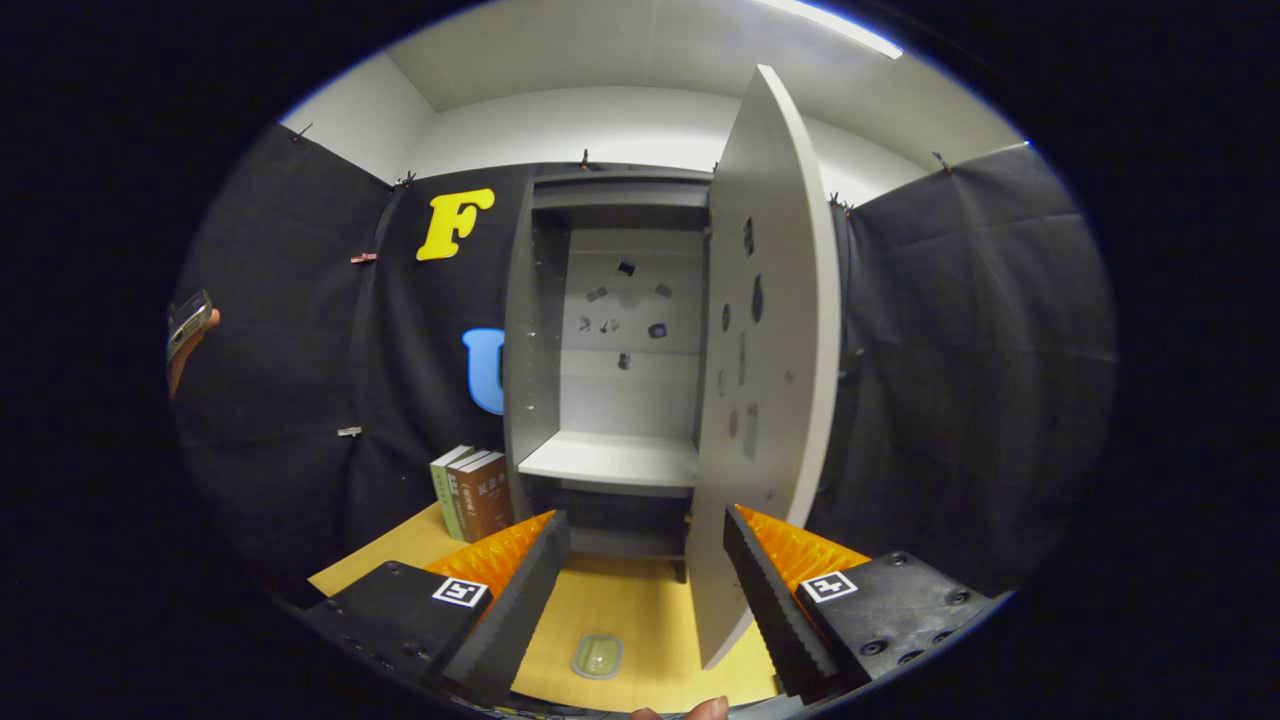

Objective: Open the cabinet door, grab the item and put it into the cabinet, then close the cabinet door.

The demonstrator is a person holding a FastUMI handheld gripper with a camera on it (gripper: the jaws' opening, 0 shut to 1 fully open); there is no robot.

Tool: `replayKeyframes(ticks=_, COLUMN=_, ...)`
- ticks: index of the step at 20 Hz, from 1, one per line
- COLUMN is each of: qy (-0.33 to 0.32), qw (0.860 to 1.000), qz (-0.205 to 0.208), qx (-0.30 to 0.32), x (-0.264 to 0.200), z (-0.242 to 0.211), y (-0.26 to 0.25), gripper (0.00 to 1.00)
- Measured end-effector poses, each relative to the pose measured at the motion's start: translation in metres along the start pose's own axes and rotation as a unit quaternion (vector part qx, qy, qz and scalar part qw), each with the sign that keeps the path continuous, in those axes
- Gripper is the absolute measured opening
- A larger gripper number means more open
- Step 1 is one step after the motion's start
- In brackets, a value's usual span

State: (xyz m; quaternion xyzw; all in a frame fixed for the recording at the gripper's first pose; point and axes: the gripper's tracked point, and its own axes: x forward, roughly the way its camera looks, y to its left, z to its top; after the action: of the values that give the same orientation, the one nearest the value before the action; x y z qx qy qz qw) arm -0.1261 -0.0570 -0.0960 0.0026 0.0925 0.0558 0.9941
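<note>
Grey cabinet door (765, 380) stands open; fingers (645, 590) wide apart, holding nothing.

Three books (472, 492) standing upright on wooden table (400, 560), spines facing out, leaning against black cloth wall (290, 400). Metal clips (349, 431) pinning cloth. Ceiling light strip (840, 26) glowing above white walls (640, 125).

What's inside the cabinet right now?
The cabinet holds one bare shelf and small fittings on its back panel. Below the shelf is too dark to tell. The gripper is open.
</note>
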Motion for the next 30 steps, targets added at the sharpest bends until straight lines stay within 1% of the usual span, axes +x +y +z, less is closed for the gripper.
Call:
replayKeyframes(ticks=2, qy=0.031, qw=0.999, qz=0.017, qx=0.019, x=0.008, z=-0.03, y=0.018, gripper=0.97)
replayKeyframes(ticks=4, qy=0.057, qw=0.998, qz=0.025, qx=0.024, x=0.019, z=-0.062, y=0.03, gripper=0.98)
replayKeyframes(ticks=8, qy=0.111, qw=0.993, qz=0.023, qx=0.019, x=0.038, z=-0.124, y=0.035, gripper=0.98)
replayKeyframes(ticks=12, qy=0.179, qw=0.983, qz=0.02, qx=0.021, x=0.058, z=-0.189, y=0.041, gripper=0.98)
replayKeyframes(ticks=16, qy=0.259, qw=0.965, qz=0.02, qx=0.015, x=0.071, z=-0.267, y=0.048, gripper=0.98)
replayKeyframes(ticks=19, qy=0.324, qw=0.946, qz=0.017, qx=0.025, x=0.08, z=-0.331, y=0.057, gripper=0.98)
replayKeyframes(ticks=23, qy=0.373, qw=0.927, qz=-0.014, qx=0.025, x=0.103, z=-0.393, y=0.05, gripper=0.98)
replayKeyframes(ticks=25, qy=0.387, qw=0.921, qz=-0.028, qx=0.02, x=0.114, z=-0.414, y=0.044, gripper=0.95)
replayKeyframes(ticks=27, qy=0.402, qw=0.915, qz=-0.035, qx=0.019, x=0.117, z=-0.434, y=0.04, gripper=0.86)
replayKeyframes(ticks=28, qy=0.408, qw=0.912, qz=-0.038, qx=0.021, x=0.12, z=-0.442, y=0.039, gripper=0.79)
replayKeyframes(ticks=29, qy=0.413, qw=0.91, qz=-0.044, qx=0.017, x=0.12, z=-0.446, y=0.036, gripper=0.74)
replayKeyframes(ticks=30, qy=0.407, qw=0.912, qz=-0.046, qx=0.01, x=0.124, z=-0.447, y=0.035, gripper=0.69)
